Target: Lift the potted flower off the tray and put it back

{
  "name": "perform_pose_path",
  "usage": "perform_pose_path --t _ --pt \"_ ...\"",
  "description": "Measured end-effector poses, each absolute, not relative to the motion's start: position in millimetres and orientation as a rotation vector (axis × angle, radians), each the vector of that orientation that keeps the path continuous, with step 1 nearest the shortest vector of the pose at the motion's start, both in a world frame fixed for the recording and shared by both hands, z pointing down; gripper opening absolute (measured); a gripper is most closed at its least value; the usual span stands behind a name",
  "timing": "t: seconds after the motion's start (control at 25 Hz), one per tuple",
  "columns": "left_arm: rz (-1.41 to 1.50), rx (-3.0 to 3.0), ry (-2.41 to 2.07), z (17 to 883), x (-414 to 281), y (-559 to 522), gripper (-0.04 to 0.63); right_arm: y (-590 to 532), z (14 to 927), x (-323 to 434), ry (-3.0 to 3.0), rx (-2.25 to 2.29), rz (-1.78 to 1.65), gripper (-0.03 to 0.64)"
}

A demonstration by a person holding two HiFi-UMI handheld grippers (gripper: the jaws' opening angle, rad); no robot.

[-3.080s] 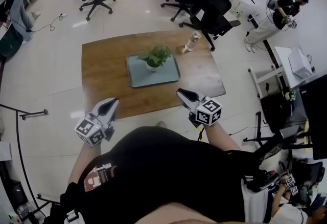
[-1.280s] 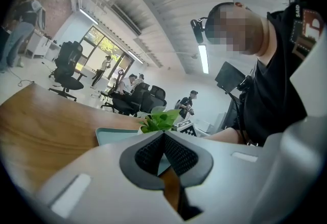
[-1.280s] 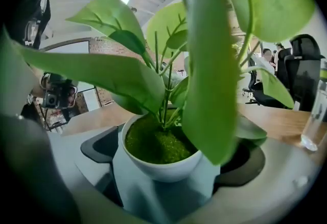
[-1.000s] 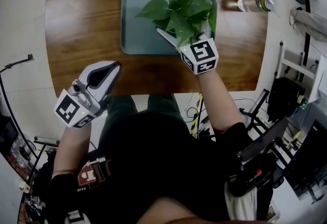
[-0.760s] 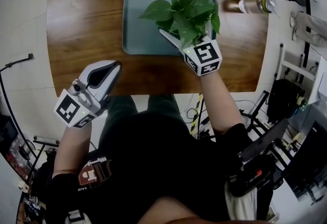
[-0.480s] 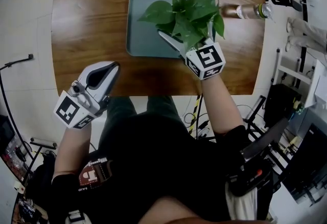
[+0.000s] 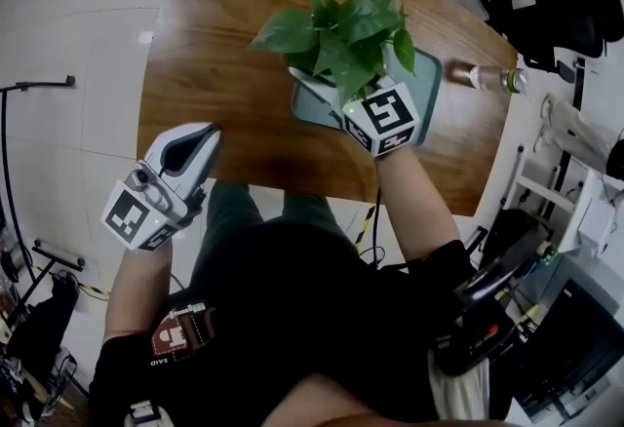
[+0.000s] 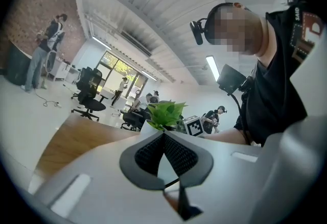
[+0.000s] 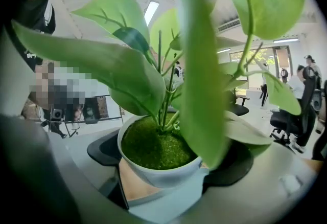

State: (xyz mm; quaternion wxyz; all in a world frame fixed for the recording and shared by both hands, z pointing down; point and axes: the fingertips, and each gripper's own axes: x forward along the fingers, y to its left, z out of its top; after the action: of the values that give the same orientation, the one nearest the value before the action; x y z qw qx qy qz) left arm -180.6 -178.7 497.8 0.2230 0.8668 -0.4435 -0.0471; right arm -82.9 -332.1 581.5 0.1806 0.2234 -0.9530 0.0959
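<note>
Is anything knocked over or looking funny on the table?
Yes. The bottle looks tipped over, lying on its side on the table beside the tray. The potted flower is off the tray only because the right hand-held gripper holds it up. No spill shows.

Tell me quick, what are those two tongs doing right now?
Left tongs: closed, empty.
Right tongs: closed on the potted flower.
</note>
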Motion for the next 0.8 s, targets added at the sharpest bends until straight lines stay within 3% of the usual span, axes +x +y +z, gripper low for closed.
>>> perform_pose_path --t 0.44,0.8 --pt "-0.166 2.257 -1.449 505.1 -293.8 -137.0 -0.005 -317.0 614.2 -226.2 -2.684 0.455 0.237 0.495" --pt "-0.203 2.204 -1.549 521.7 -351.1 -112.6 -0.005 -308.4 664.1 -279.9 -2.632 0.443 0.222 0.499"
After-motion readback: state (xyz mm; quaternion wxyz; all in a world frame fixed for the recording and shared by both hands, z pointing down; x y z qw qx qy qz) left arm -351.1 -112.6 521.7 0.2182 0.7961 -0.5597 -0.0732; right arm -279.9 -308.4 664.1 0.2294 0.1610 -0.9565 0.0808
